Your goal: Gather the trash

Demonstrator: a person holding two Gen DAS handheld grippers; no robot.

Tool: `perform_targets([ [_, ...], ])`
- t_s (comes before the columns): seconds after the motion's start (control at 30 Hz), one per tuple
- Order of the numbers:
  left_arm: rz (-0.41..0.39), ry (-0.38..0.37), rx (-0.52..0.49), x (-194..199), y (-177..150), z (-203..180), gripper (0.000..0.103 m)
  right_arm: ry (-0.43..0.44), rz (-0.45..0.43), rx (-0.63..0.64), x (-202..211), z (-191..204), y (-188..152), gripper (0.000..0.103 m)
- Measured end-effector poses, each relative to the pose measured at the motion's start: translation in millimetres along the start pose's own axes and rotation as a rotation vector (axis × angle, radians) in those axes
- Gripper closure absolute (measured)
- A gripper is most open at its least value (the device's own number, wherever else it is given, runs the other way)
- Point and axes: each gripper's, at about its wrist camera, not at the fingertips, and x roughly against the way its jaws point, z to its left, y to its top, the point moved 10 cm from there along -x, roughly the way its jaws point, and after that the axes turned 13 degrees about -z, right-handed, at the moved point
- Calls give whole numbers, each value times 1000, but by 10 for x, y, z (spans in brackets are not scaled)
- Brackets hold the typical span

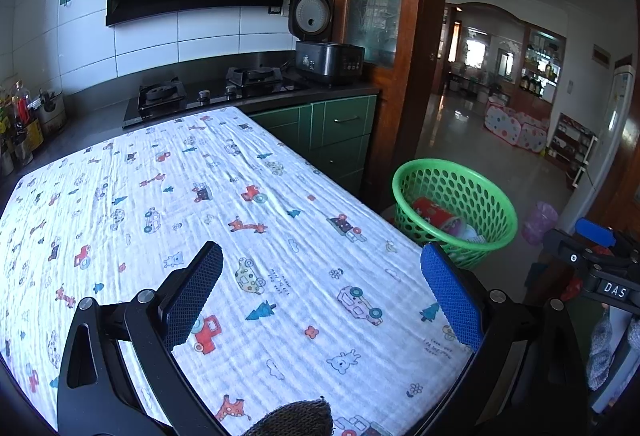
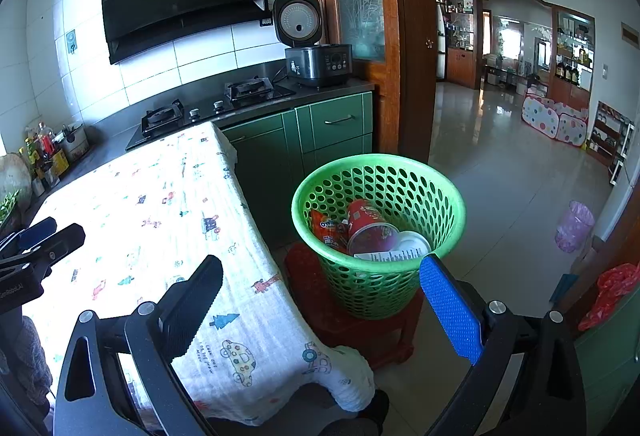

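left gripper agape | right gripper agape | green basket (contents half-hidden, perhaps cups)

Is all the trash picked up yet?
Looks nearly finished. A red cup, a snack wrapper and a white lid lie in the green basket. Both tools, left and right, are open and hold nothing. The tablecloth shows no trash left.

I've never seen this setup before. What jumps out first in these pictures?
The bright green basket on a red stool beside the table, holding a red cup and snack wrapper. Then the cartoon-print tablecloth, with both open grippers empty above it.
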Motion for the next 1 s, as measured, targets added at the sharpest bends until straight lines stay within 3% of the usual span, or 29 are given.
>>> perform_targets([
  [1.0, -27, 11, -40, 21, 15, -93, 5, 2, -6, -7, 15, -22, -7, 8],
])
